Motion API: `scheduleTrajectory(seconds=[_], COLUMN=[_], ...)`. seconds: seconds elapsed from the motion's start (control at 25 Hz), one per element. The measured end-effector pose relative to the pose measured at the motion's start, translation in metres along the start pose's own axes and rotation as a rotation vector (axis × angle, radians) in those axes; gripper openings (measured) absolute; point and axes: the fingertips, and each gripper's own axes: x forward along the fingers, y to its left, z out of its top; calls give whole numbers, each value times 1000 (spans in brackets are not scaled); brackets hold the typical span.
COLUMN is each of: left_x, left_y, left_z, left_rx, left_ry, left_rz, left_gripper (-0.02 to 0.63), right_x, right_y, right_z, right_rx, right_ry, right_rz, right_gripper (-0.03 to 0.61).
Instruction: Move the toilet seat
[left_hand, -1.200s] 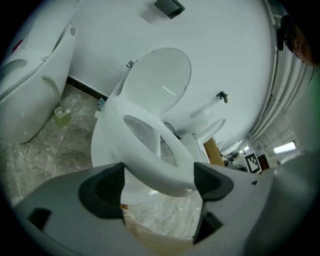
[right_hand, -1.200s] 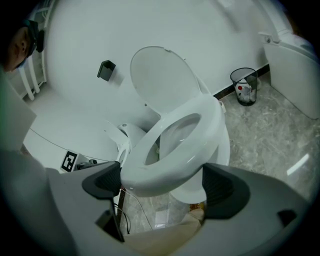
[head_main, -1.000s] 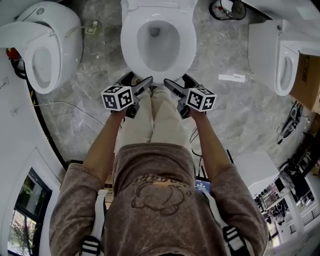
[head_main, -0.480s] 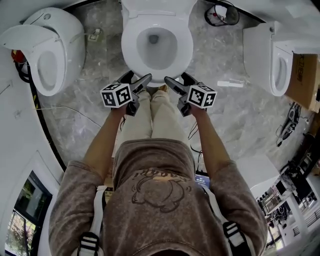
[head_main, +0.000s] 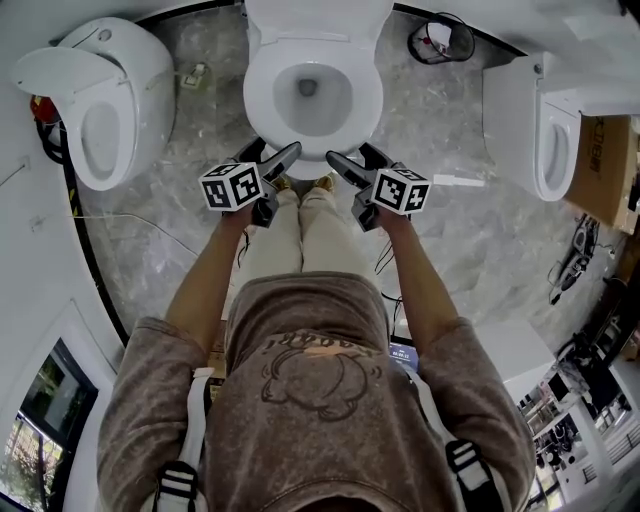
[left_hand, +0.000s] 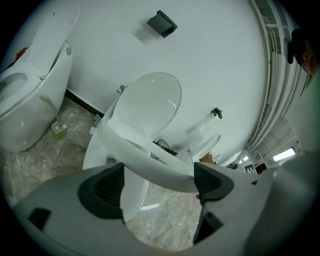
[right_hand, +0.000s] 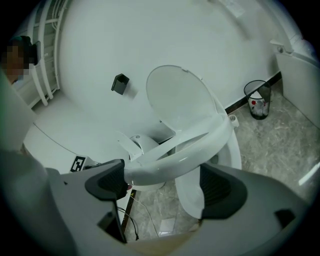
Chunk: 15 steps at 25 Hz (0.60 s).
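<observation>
The white toilet (head_main: 312, 95) stands straight ahead with its lid (left_hand: 150, 105) (right_hand: 177, 100) upright against the wall. Its seat ring (head_main: 312, 148) (left_hand: 145, 155) (right_hand: 190, 150) is lifted off the bowl at the front and slants up. My left gripper (head_main: 277, 147) (left_hand: 157, 182) is open at the ring's front left; the ring touches only its right-hand pad. My right gripper (head_main: 347, 152) (right_hand: 165, 187) is open at the front right. Its jaws have just been closing a little with the ring between them, and the ring touches only the left-hand pad.
Another toilet (head_main: 100, 110) stands at the left and a third (head_main: 545, 130) at the right. A black waste bin (head_main: 440, 40) sits by the back wall, a cardboard box (head_main: 605, 160) at far right. Cables trail over the marble floor (head_main: 190, 260). The person's legs (head_main: 300, 240) are below the grippers.
Both grippers have moved up the head view toward the bowl's front. The toilet looks a little smaller and farther below.
</observation>
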Motion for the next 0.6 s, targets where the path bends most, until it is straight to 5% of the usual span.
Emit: scheduleTrajectory(seconds=[0.6], left_x=[1], left_y=[-4], left_z=[18], left_rx=[-22], left_ry=[-85], left_rz=[57], left_gripper=[428], right_x=[-2], right_y=[8], right_z=[11], right_rx=[-45], right_ry=[46], right_rz=[34], right_gripper=[466])
